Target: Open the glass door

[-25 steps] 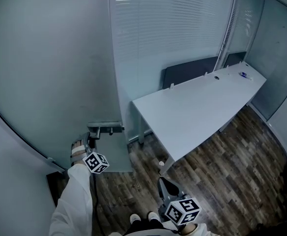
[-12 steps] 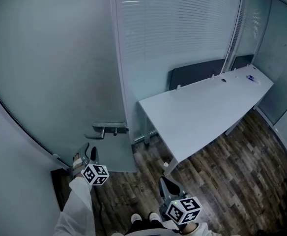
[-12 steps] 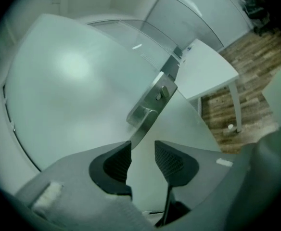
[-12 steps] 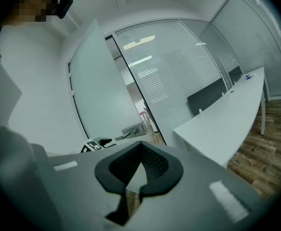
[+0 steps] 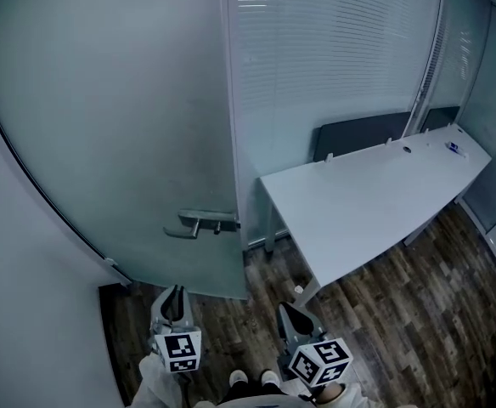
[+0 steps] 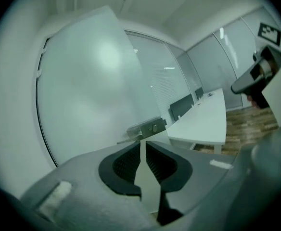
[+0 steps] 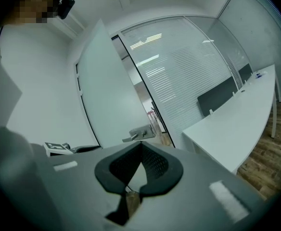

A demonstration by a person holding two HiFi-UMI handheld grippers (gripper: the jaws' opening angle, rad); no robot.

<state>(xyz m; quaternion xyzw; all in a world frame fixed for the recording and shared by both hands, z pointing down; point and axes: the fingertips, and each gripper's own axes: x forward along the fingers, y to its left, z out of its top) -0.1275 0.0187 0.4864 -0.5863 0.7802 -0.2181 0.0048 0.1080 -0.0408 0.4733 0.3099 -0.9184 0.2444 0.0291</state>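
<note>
Glass door [image 5: 138,134] stands ajar at the left, its lever handle [image 5: 199,223] on the edge nearest a white surface [image 5: 375,194] to the right. Left gripper [image 5: 174,296] hangs on the near side of the handle, clear of it. Its jaws have just been closing to a thin slit, with nothing between them. Right gripper [image 5: 288,314], closed and empty, hangs over the wood floor [image 5: 384,313].

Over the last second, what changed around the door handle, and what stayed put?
The left gripper drew back from the metal lever handle of the frosted glass door, down toward the person. Its jaws have just been closing on nothing, with a slim gap left. The right gripper stayed low and shut.
</note>
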